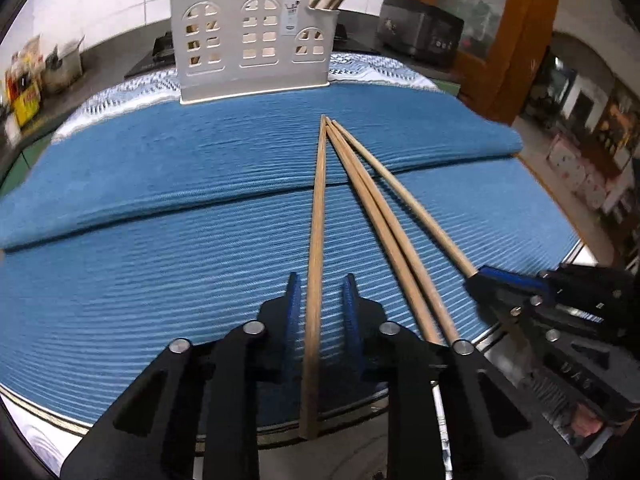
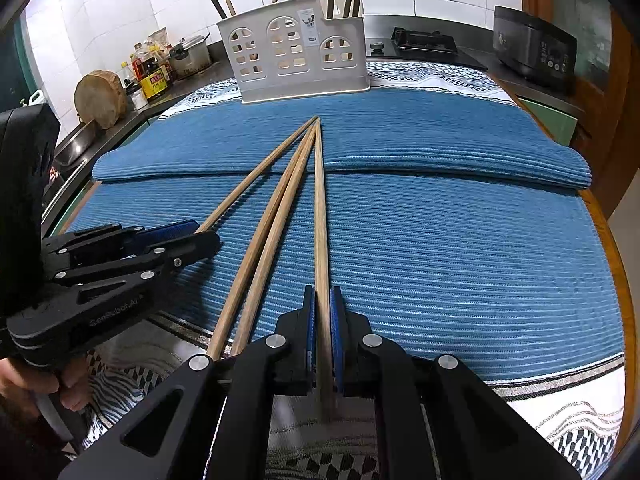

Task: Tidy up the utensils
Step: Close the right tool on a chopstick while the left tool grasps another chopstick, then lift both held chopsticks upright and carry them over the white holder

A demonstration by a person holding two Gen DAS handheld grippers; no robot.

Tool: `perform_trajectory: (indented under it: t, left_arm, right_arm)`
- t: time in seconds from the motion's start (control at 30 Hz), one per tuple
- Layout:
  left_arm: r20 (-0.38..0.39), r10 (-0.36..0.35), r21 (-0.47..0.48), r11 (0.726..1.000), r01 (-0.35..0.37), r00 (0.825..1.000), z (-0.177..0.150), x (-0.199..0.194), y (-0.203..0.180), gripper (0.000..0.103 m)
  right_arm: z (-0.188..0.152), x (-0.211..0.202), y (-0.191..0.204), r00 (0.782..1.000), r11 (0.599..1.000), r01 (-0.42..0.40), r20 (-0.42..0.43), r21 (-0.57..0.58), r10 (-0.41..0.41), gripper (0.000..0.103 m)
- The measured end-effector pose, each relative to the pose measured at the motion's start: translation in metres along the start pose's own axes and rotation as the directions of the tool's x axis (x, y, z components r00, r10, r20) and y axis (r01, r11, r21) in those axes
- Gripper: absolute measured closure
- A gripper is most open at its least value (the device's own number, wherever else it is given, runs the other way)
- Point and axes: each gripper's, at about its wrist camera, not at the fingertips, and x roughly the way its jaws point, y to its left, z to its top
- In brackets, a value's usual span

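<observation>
Black linkage arms fill the bottom of each wrist view. Left tongs stand parted, with one wooden chopstick running up the gap between the blue pads, touching neither pad as far as can be seen. Right tongs are closed on another chopstick, pads pressed against both its sides.

Four chopsticks in all lie on the blue ribbed mat, fanned out toward the cameras and meeting at their far tips near mat centre. The middle pair lies side by side, touching along much of its length, between the two tongs.

Beyond the tips stands a white utensil holder with arched window cut-outs, upright at the far edge of the mat (several wooden handles rise from it). A patterned cloth lies under the mat, covering the table.

Background: sauce bottles, a round chopping block, a dark appliance.
</observation>
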Motion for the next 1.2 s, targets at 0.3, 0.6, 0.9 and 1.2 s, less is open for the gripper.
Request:
perform_trajectory:
  t: [0.3,0.6,0.9,1.2]
  left_arm:
    - [0.002,0.019,0.006,1.0,-0.019,1.0,0.003,-0.01,0.002,0.098]
    - [0.118,-0.037,-0.013,0.999,0.039,0.992,0.013,-0.051,0.009,0.099]
    - [0.016,-0.089,-0.021,0.996,0.09,0.996,0.0,-0.027,0.01,0.092]
    - [-0.029,-0.044,0.01,0.999,0.045,0.999,-0.006,-0.008,0.003,0.086]
  right_arm:
    - [0.001,-0.012,0.0,0.999,1.0,0.015,0.039,0.0,-0.015,0.096]
    - [0.014,-0.054,0.005,0.987,0.999,0.037,0.154,-0.027,-0.033,0.096]
    - [0.018,-0.062,0.011,0.984,0.998,0.044,0.175,-0.038,-0.036,0.096]
    - [0.019,-0.063,0.012,0.982,0.999,0.038,0.184,-0.031,-0.031,0.096]
